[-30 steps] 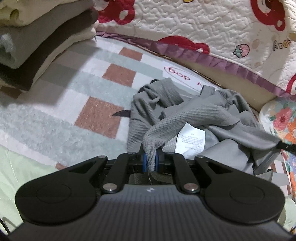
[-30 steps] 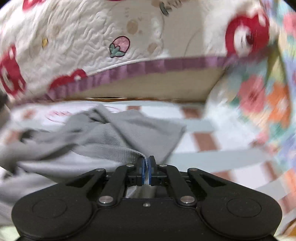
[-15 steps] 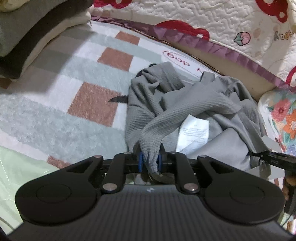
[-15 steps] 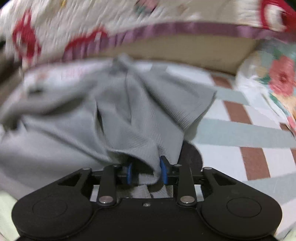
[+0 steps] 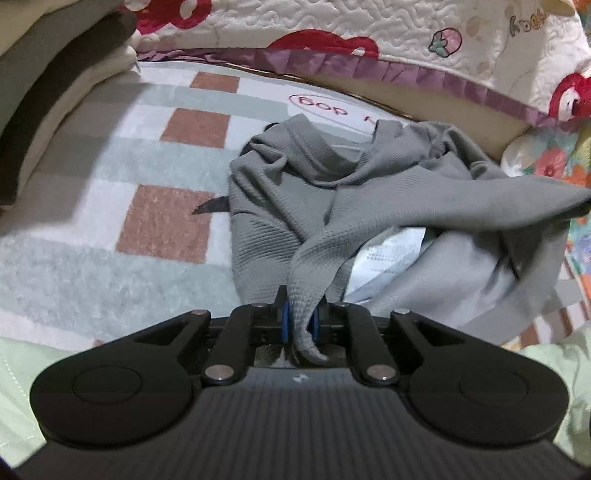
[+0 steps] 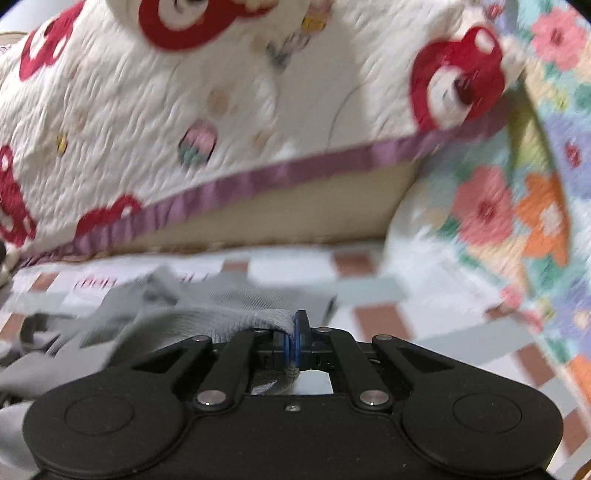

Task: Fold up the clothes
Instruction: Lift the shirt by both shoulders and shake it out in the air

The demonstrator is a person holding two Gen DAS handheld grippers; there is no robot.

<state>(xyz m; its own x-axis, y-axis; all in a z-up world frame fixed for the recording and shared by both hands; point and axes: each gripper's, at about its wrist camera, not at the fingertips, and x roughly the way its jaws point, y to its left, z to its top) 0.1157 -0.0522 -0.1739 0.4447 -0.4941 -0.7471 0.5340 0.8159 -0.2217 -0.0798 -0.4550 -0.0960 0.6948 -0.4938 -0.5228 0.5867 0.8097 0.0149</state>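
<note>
A crumpled grey knit garment (image 5: 317, 195) lies on a checked blanket (image 5: 173, 177), with a white care label (image 5: 388, 254) showing among its folds. My left gripper (image 5: 301, 321) is shut on a twisted end of the grey cloth, which hangs down between the blue pads. In the blurred right wrist view the same grey garment (image 6: 207, 314) stretches off to the left, and my right gripper (image 6: 293, 343) is shut on its edge. One grey corner reaches toward the right edge of the left wrist view.
A stack of folded clothes (image 5: 51, 81) stands at the far left. A white quilt (image 5: 369, 26) with red prints and a purple frill runs along the back. A floral cushion (image 6: 517, 206) lies to the right. Pale green fabric (image 5: 33, 373) lies near me.
The right gripper, which stood wider around a grey fold half a second ago, is now shut tight on the edge and has lifted. The garment is drawn out to the right; the left grip holds.
</note>
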